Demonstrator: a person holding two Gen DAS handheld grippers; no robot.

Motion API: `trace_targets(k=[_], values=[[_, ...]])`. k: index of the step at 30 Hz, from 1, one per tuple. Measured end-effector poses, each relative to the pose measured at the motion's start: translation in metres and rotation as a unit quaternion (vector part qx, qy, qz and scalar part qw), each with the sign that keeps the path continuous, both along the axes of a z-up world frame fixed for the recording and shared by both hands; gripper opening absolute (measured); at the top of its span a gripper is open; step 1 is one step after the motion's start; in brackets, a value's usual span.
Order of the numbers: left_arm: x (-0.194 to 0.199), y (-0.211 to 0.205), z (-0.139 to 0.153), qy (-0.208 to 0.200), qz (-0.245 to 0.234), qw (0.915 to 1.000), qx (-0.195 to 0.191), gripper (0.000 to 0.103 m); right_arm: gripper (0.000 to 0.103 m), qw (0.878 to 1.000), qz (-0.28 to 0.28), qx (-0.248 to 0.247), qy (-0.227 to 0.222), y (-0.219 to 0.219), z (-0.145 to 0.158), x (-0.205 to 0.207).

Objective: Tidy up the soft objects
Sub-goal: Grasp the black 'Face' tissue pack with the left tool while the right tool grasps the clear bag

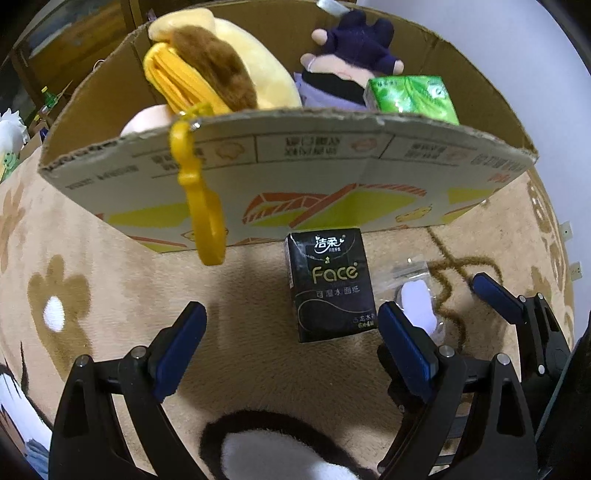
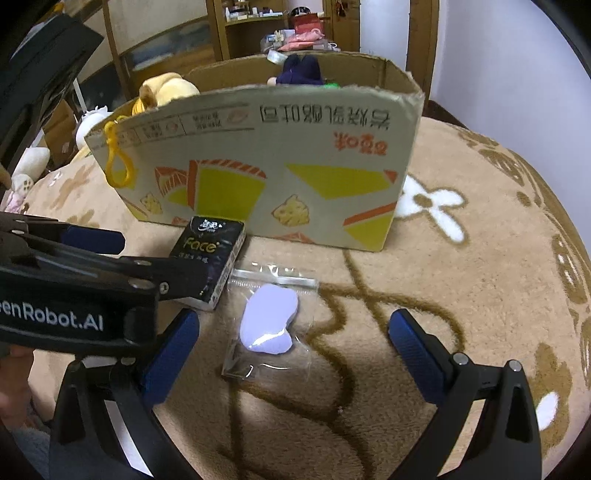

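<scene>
While our left gripper [image 1: 291, 332] gapes empty before the black tissue pack [image 1: 330, 284] | right gripper [image 2: 293, 343] wide, empty, over the bagged sponge [image 2: 269, 319]; cardboard box [image 2: 273, 166] behind

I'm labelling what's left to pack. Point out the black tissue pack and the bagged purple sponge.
black tissue pack [image 1: 332, 284], left wrist view, on its printed front face.
bagged purple sponge [image 2: 269, 319], right wrist view, on the purple sponge's middle.

wooden shelving [image 2: 258, 29] behind, pale wall [image 2: 480, 55], tan flowered blanket [image 2: 461, 295].
</scene>
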State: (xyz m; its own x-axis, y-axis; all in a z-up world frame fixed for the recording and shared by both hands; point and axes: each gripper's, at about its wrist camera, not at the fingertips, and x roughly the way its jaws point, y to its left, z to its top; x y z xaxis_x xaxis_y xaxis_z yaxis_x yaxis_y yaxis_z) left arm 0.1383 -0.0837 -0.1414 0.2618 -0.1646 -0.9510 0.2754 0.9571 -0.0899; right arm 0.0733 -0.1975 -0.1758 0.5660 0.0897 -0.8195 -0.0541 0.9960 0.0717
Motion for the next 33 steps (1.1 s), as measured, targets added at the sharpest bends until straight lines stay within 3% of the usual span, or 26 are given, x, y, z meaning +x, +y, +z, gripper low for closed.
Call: trace_targets(k=[11, 17, 19, 23, 27, 29, 33], values=[[0.009, -0.008, -0.014, 0.007, 0.005, 0.9999, 0.014, 0.093, 0.087, 1.0, 0.002, -0.025, 0.017, 0.005, -0.008, 0.002], [0.009, -0.015, -0.016, 0.001, 0.0, 0.9998, 0.02, 0.093, 0.085, 0.999, 0.001, -0.029, 0.017, 0.005, -0.008, 0.0], [0.01, -0.016, -0.016, 0.004, -0.002, 0.9999, 0.012, 0.088, 0.083, 0.999, -0.001, -0.029, 0.016, 0.005, -0.007, -0.001], [0.006, -0.017, -0.022, 0.023, -0.001, 0.9996, -0.016, 0.069, 0.076, 1.0, -0.004, -0.028, 0.014, 0.002, -0.006, -0.001], [0.005, -0.016, -0.026, 0.02, 0.004, 0.9998, 0.001, 0.046, 0.068, 1.0, -0.009, -0.028, 0.012, -0.001, -0.005, 0.0], [0.005, -0.013, -0.026, 0.018, 0.01, 0.9998, 0.002, 0.041, 0.058, 1.0, -0.011, -0.026, 0.011, -0.003, -0.004, 0.0], [0.003, -0.007, -0.023, 0.015, 0.022, 0.9996, -0.005, 0.026, 0.05, 1.0, -0.013, -0.022, 0.008, -0.008, -0.002, 0.001]])
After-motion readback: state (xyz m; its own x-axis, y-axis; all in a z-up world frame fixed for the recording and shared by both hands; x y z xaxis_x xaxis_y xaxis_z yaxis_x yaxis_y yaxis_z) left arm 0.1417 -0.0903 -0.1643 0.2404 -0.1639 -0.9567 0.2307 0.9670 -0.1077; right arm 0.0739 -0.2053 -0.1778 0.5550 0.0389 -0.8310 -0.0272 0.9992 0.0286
